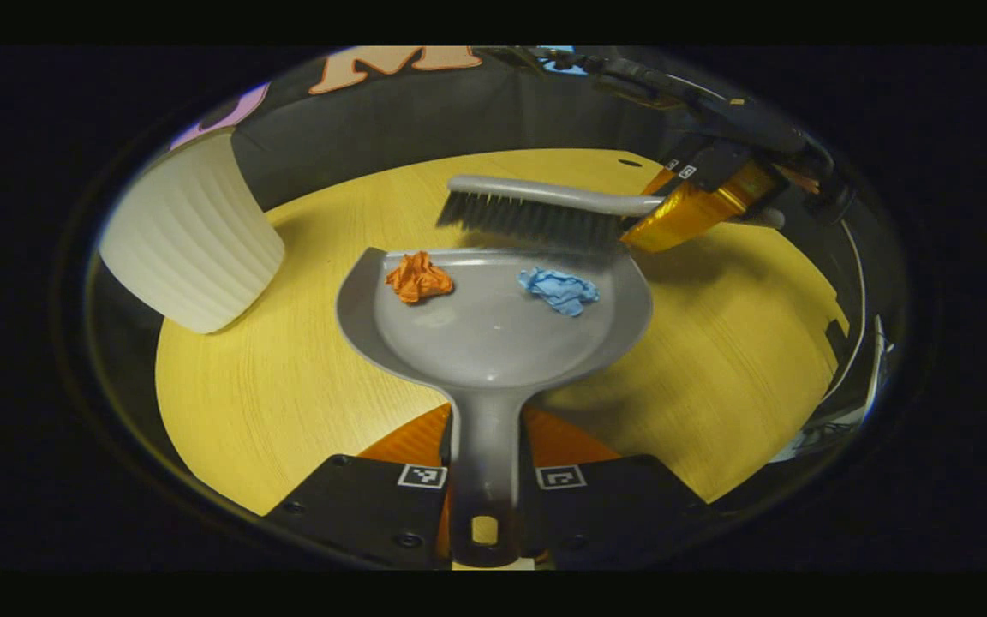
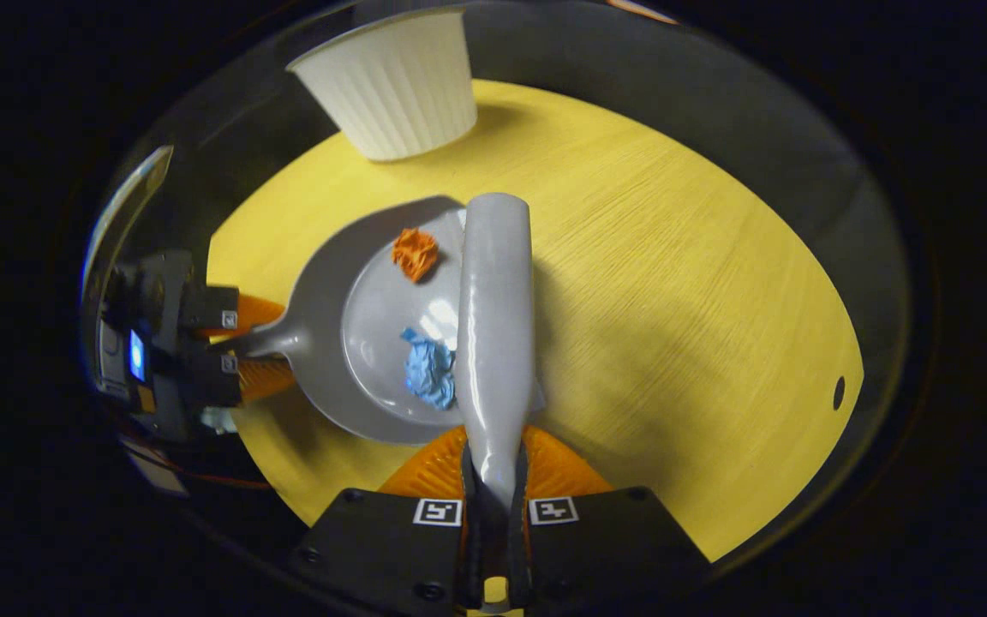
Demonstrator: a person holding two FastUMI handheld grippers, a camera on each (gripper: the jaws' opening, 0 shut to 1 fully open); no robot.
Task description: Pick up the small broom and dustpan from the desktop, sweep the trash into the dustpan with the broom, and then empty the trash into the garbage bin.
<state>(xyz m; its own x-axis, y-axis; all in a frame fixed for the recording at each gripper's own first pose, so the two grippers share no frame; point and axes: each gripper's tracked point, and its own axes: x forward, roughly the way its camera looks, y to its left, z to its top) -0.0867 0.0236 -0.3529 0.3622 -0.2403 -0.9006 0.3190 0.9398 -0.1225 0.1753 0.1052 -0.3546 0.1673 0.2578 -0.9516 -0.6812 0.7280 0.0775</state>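
While the left gripper (image 1: 487, 446) clamps both orange fingers on the handle of the grey plastic dustpan (image 1: 493, 321), the pan lies flat on the yellow wood-grain desktop (image 1: 288, 386), its smooth, glossy scoop rounded like a shovel. Two crumpled paper wads sit inside it: one orange wad (image 1: 417, 277) near the front lip, one blue wad (image 1: 559, 290) beside it, apart from each other. At the pan's open edge stands the small broom (image 1: 545, 210), a pale grey curved back over dark stiff bristles. The right gripper (image 2: 493, 467) grips the broom's smooth tapered handle between its ribbed orange fingers. One white garbage bin (image 2: 395, 81), ribbed and tapering downward, stands on the desktop well apart from the pan.
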